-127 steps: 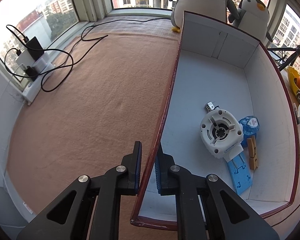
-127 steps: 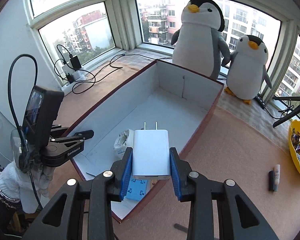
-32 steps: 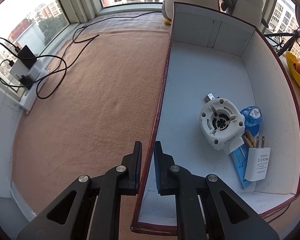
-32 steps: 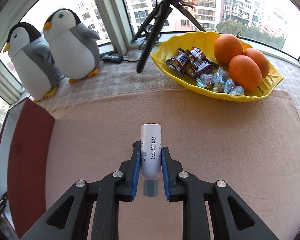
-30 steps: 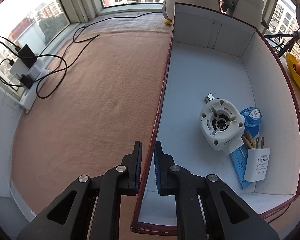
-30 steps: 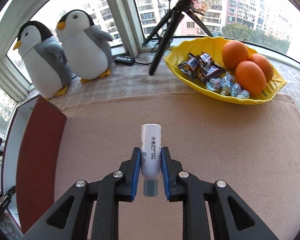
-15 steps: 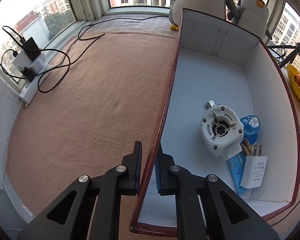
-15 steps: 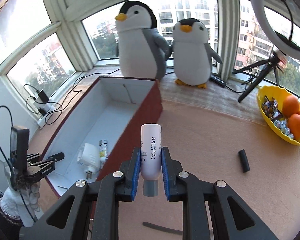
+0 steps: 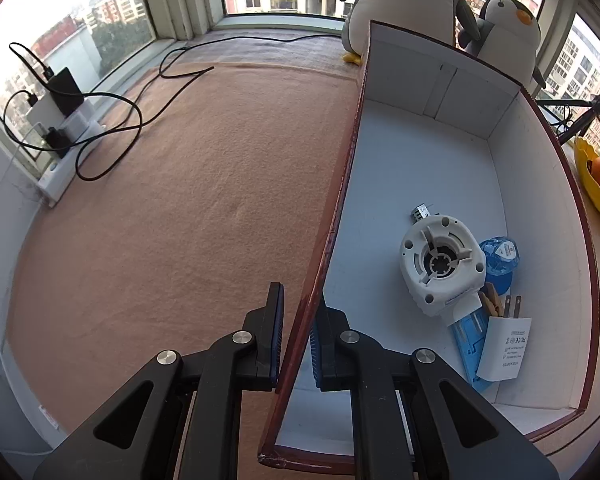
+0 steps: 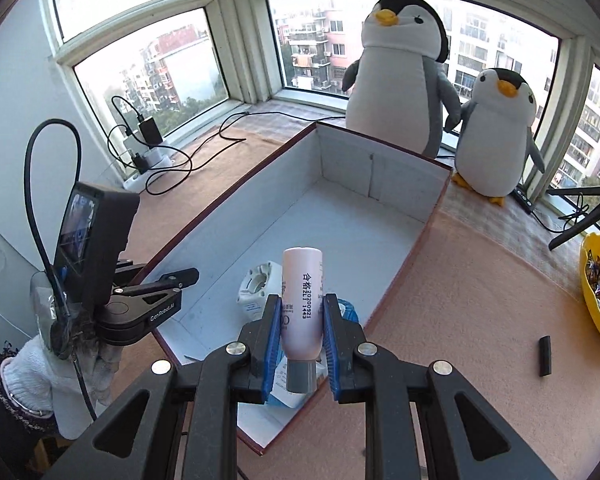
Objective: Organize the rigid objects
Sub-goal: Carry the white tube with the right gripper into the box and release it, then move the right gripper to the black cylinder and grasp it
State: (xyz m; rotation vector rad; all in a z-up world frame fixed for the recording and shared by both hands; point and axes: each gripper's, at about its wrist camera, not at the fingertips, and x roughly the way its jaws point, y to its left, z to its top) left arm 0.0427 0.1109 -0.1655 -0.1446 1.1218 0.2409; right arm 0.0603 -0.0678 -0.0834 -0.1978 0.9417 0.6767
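A white-lined cardboard box (image 9: 428, 152) with red-brown outer walls lies open on the tan mat; it also shows in the right wrist view (image 10: 340, 208). My left gripper (image 9: 298, 332) is shut on the box's left wall. Inside lie a white round device (image 9: 440, 264), a blue-capped item (image 9: 500, 256), a wooden clothespin (image 9: 494, 304), a white charger plug (image 9: 504, 348) and a blue flat piece (image 9: 466, 340). My right gripper (image 10: 300, 332) is shut on a pale pink tube (image 10: 302, 304), held above the box's near right corner.
Two plush penguins (image 10: 396, 76) stand behind the box. A power strip with black cables (image 9: 60, 128) lies at the far left. A yellow fruit bowl (image 10: 598, 288) and a small black stick (image 10: 544, 356) are on the mat at the right.
My right gripper has swung with the tube from the fruit bowl side back to over the box's near end. The left gripper has kept its hold on the wall.
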